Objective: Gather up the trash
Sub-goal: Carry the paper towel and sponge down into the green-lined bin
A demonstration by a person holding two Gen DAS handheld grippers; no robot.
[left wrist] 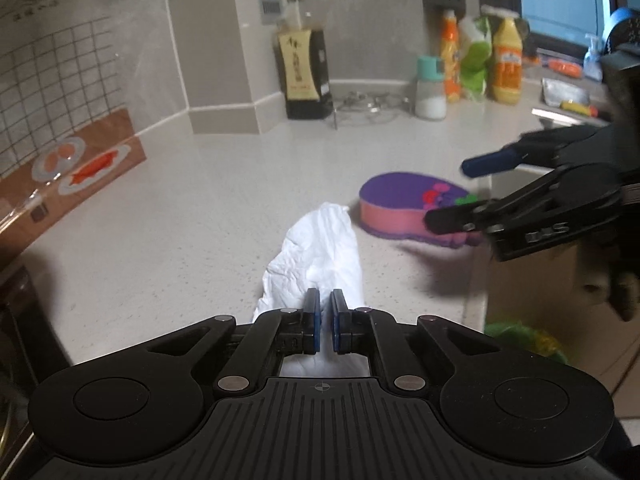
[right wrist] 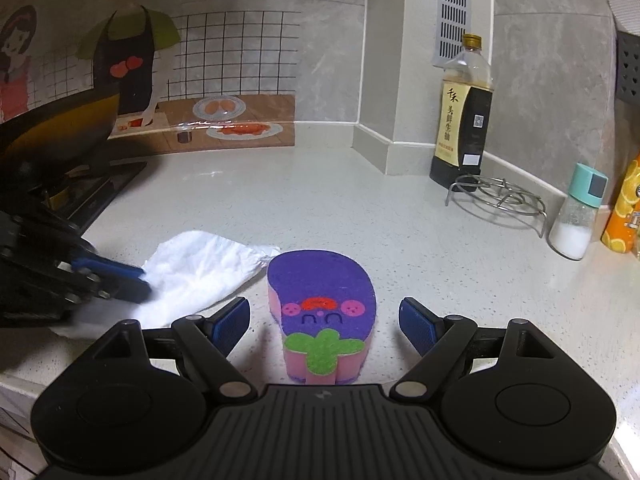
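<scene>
A crumpled white tissue (left wrist: 320, 252) lies on the pale counter (left wrist: 200, 208), and my left gripper (left wrist: 324, 304) is shut on its near end. In the right wrist view the same tissue (right wrist: 200, 268) is pinched at its left edge by the left gripper (right wrist: 128, 280). Just right of the tissue sits a purple and pink eggplant-shaped sponge (right wrist: 320, 280) with a cartoon face. My right gripper (right wrist: 324, 320) stands open with one finger on either side of the sponge and neither pad touching it. From the left wrist view the right gripper (left wrist: 452, 192) hangs over the sponge (left wrist: 396, 200).
A soy sauce bottle (right wrist: 460, 120), a wire trivet (right wrist: 500, 200) and a salt shaker (right wrist: 576, 216) stand at the back right. A pan (right wrist: 60, 132) sits on the stove at left. Below the counter's front edge hangs a green bag (left wrist: 524, 340). Orange and yellow bottles (left wrist: 506, 64) stand near the window.
</scene>
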